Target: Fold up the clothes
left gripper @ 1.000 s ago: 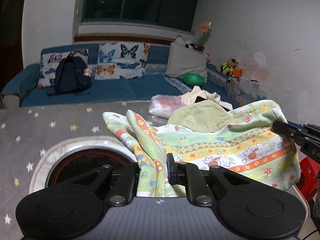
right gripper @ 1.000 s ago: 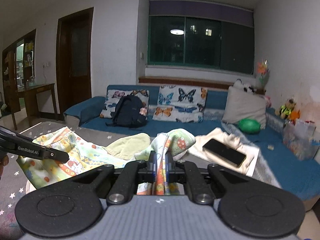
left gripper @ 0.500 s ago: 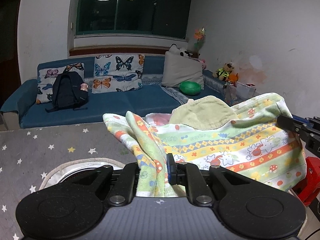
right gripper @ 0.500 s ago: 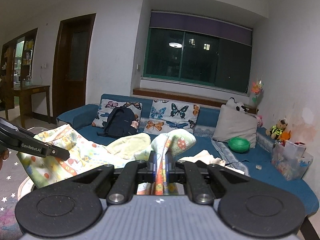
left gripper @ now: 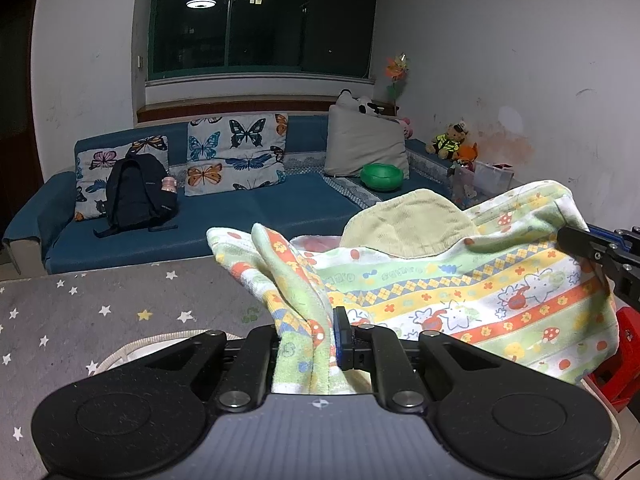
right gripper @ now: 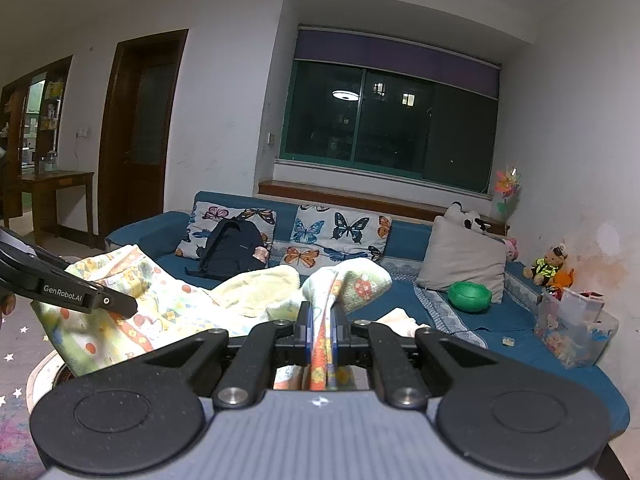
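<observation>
A pale green child's garment with orange, yellow and cartoon bands hangs stretched in the air between my two grippers. Its plain yellow-green lining shows at the top. My left gripper is shut on one bunched corner. My right gripper is shut on the other corner, and it shows at the right edge of the left wrist view. In the right wrist view the garment spreads to the left, where the left gripper's finger holds it.
A grey star-patterned cloth covers the table below, with a round white-rimmed opening. Behind is a blue sofa with butterfly cushions, a black backpack, a green bowl and a clear toy box. A red stool stands at right.
Both grippers have risen with the garment, lifting it off the table. The table and the things on it have dropped out of sight below; more wall and window show.
</observation>
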Available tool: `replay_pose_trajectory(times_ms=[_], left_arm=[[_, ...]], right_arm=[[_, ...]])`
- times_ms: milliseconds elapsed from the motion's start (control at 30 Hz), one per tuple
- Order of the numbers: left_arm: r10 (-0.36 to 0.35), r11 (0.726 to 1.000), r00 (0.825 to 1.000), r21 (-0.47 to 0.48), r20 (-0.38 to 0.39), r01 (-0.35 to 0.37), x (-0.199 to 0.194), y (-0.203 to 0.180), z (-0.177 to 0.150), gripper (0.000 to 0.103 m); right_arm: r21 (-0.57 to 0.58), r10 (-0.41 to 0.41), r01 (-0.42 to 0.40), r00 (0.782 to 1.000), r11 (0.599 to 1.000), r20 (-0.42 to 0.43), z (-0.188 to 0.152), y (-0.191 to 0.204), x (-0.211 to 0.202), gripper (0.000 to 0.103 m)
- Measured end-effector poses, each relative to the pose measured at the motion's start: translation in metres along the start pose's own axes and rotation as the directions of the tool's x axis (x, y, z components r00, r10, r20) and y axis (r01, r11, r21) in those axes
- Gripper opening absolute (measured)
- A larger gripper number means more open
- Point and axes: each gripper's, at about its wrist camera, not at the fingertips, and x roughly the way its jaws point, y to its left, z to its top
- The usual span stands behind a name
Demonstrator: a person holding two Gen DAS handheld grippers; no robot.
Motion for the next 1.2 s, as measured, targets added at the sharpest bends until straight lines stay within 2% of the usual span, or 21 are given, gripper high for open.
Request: replay_pose_trajectory(times_ms=[933,1200], left_arm=[[0.011,1.0,0.992,-0.014,-0.126,-0.012,0.045,0.0,-0.019,0.012],[0.017,1.0,0.99,-0.005,-0.14,-0.018,0.052,-0.002,-0.019,0.012]], right_arm=[[0.037,0.007,-0.003,0.995,0.999,-0.103,-0.025,-0.003,0.012,0.007],[0.05,0.006,0.0,0.992,0.999,-0.126,-0.029,-0.005,0.016,0.007]])
